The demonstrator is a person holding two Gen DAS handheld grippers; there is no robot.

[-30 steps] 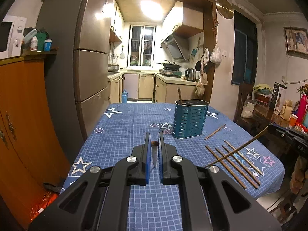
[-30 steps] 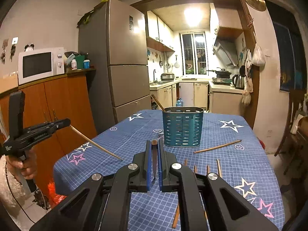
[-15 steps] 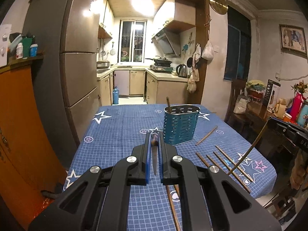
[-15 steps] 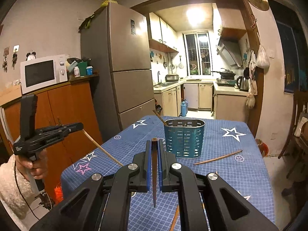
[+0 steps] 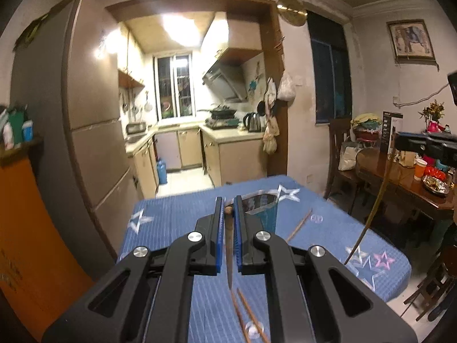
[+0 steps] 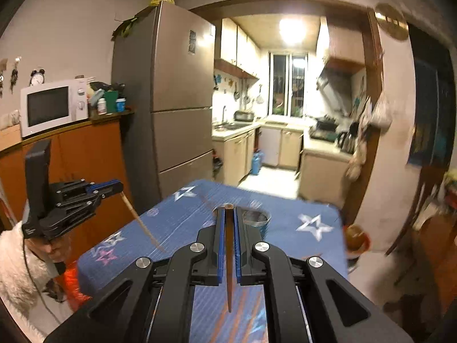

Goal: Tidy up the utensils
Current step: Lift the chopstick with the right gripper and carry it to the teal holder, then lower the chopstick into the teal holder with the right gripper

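While clamped on one chopstick each, left gripper and right gripper, lower centre; teal holder beyond.

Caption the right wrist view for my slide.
Right gripper and left gripper each hold a chopstick above the table.

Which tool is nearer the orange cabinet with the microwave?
Left. The left tool, clamping a chopstick, hangs in front of the orange cabinet; the right tool is across the blue table, beside the wooden table.

Utensil holder on table, loose chopsticks right of it, fridge left.
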